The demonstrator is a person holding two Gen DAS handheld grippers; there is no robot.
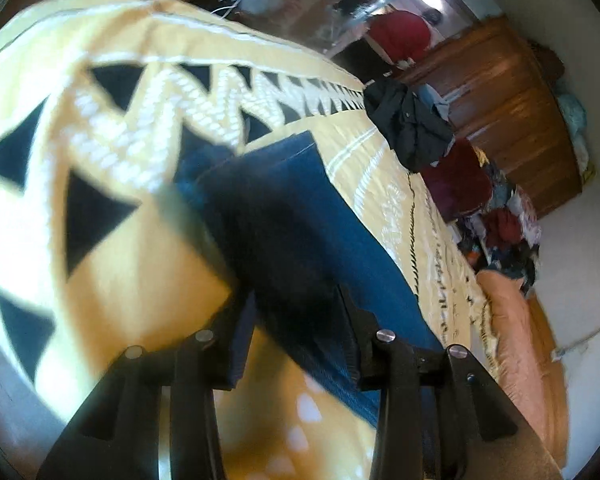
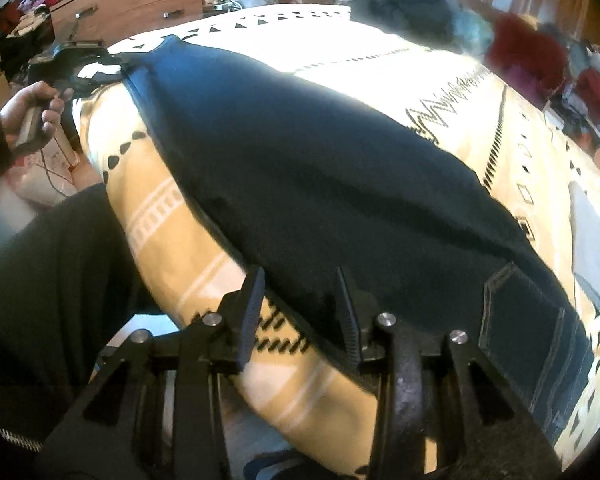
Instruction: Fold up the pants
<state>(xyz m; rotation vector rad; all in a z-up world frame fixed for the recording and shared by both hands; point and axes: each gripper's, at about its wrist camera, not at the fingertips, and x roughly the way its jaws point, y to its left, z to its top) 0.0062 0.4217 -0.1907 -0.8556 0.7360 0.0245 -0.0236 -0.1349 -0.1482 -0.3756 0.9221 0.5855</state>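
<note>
Dark blue pants (image 2: 320, 168) lie stretched along the patterned bedspread (image 2: 160, 220), and their back pocket (image 2: 520, 320) shows at the near end. My right gripper (image 2: 300, 272) stands open at the pants' near edge. The bedspread shows in the gap between its fingers, and the cloth reaches only the right finger. In the left wrist view the pants (image 1: 340, 220) run up between the fingers of my left gripper (image 1: 294, 300), which is shut on a thick bunch of the cloth. In the right wrist view the left gripper (image 2: 84, 60) is at the far leg end, held by a hand (image 2: 28, 116).
The yellow and cream bedspread (image 1: 120, 260) carries black triangles. A heap of dark clothes (image 1: 412, 124) and red garments (image 1: 456, 184) lie at the bed's far side. A wooden wardrobe (image 1: 512, 112) and a dresser (image 2: 140, 0) stand beyond. A person's dark-clad leg (image 2: 52, 272) is beside the bed.
</note>
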